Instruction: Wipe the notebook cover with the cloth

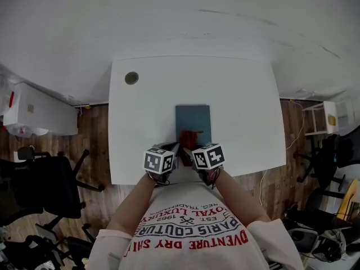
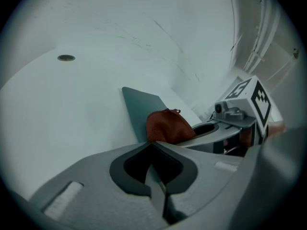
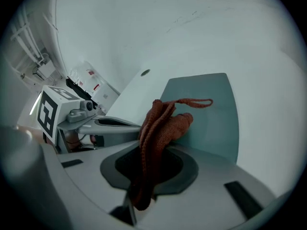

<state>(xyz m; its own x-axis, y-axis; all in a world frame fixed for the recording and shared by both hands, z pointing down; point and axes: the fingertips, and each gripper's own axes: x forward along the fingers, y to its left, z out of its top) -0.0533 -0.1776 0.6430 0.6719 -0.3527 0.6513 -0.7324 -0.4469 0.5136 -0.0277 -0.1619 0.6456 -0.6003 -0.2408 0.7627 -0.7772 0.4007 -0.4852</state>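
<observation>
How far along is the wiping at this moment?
Done: the cloth is picked up, pinched between the fingers of the right gripper. In hand: it hangs over the near end of the teal notebook, which lies closed on the white table; contact cannot be told. The left gripper is shut and empty beside it. Left, apparently: the strokes across the cover.

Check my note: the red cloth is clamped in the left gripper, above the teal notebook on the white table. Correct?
Wrong gripper. The red cloth is clamped in the right gripper, as the right gripper view shows; the left gripper is shut with nothing between its jaws. The rest holds: it is above the teal notebook on the white table.
</observation>
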